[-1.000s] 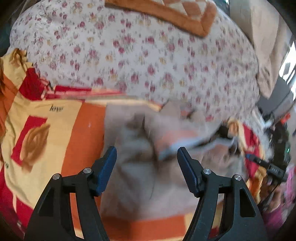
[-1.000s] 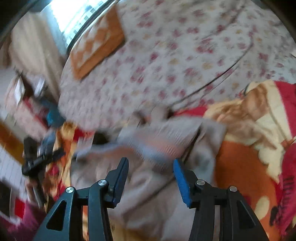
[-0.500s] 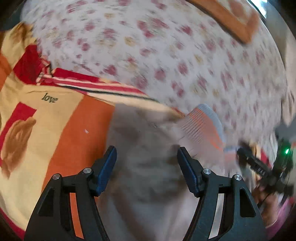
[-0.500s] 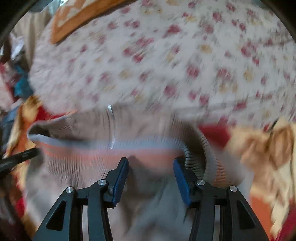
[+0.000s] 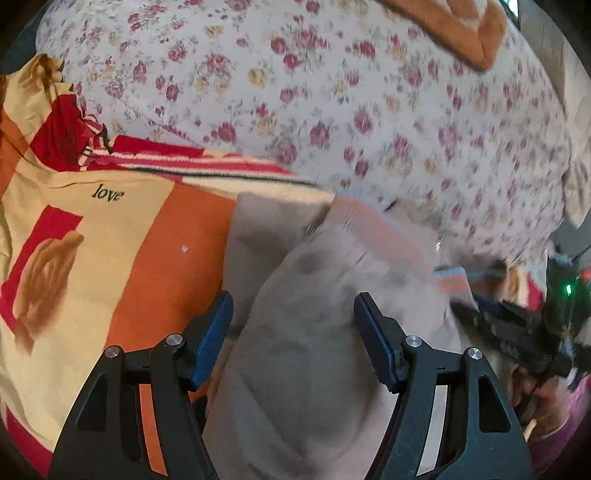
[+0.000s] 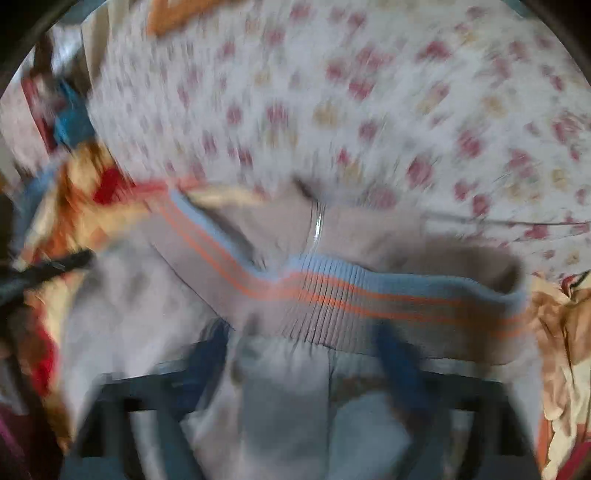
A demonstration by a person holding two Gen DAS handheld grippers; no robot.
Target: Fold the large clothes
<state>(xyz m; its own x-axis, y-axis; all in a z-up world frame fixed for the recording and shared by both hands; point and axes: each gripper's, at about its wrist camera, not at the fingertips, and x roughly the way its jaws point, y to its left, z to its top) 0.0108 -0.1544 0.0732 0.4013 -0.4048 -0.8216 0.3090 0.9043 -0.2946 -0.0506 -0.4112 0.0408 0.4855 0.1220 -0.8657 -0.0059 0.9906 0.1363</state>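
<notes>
The garment (image 5: 306, 332) is a large taupe-grey sweater with a ribbed band (image 6: 369, 295) edged in pale blue and crossed by two thin orange stripes; a short silver zipper (image 6: 317, 225) runs up from that band. It lies rumpled on the bed, partly on an orange, cream and red blanket (image 5: 110, 240) printed with the word "love", and partly against a white quilt (image 5: 332, 110) with red and yellow flowers.

Left gripper (image 5: 293, 325): the jaws stand open, well apart, with a raised fold of the sweater between them; neither pad presses on the cloth. The striped cuff (image 5: 373, 225) lies beyond the jaws and slightly right.

Right gripper (image 6: 306, 350): the view is heavily blurred by motion. The jaws are closing, with grey cloth bunched between them directly below the ribbed band. Whether the pads already press on the cloth cannot be told. The band runs across just ahead of the jaws.

An orange-bordered cushion (image 5: 461, 33) lies far beyond the left jaws on the quilt. No containers are seen.
</notes>
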